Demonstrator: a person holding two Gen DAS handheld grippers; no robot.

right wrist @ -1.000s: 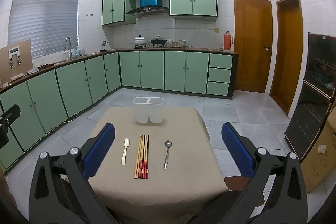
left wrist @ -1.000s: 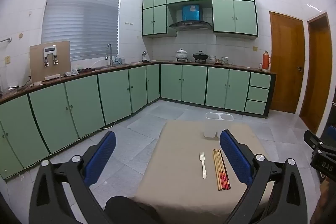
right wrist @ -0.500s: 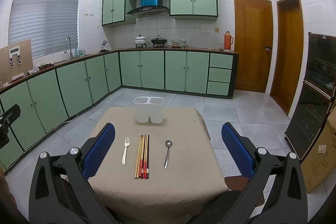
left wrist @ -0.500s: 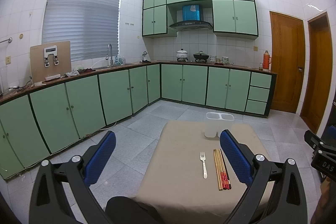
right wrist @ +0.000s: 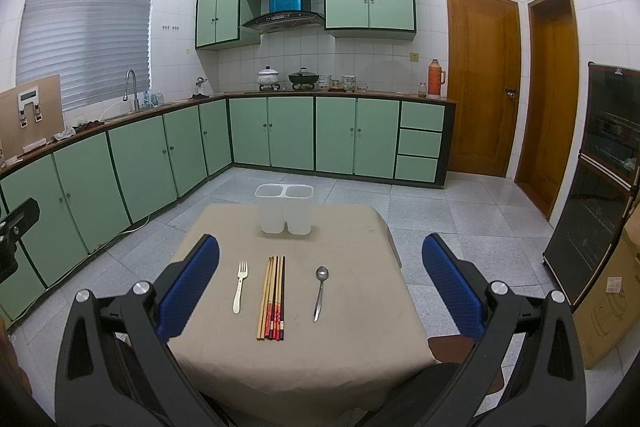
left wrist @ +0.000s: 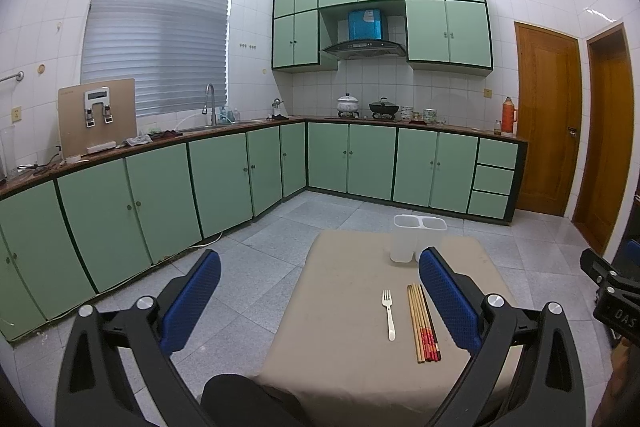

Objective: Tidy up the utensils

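A small table with a beige cloth point(right wrist: 344, 359) carries a white fork point(right wrist: 240, 285), several chopsticks point(right wrist: 273, 297) laid side by side, and a metal spoon point(right wrist: 320, 290). A white two-compartment holder point(right wrist: 284, 209) stands empty at the table's far edge. My right gripper point(right wrist: 320, 291) hovers open above the near edge, the utensils showing between its blue pads. In the left wrist view the fork point(left wrist: 389, 313), chopsticks point(left wrist: 423, 323) and holder point(left wrist: 418, 237) appear to the right; my left gripper point(left wrist: 320, 301) is open and empty, held left of the table.
Green cabinets point(right wrist: 292, 137) line the far and left walls under a counter with a sink, pots and a red thermos point(right wrist: 434, 78). Two wooden doors point(right wrist: 482, 81) are at the right, a dark appliance point(right wrist: 600, 183) and a cardboard box point(right wrist: 612, 291) nearer. Grey tile floor surrounds the table.
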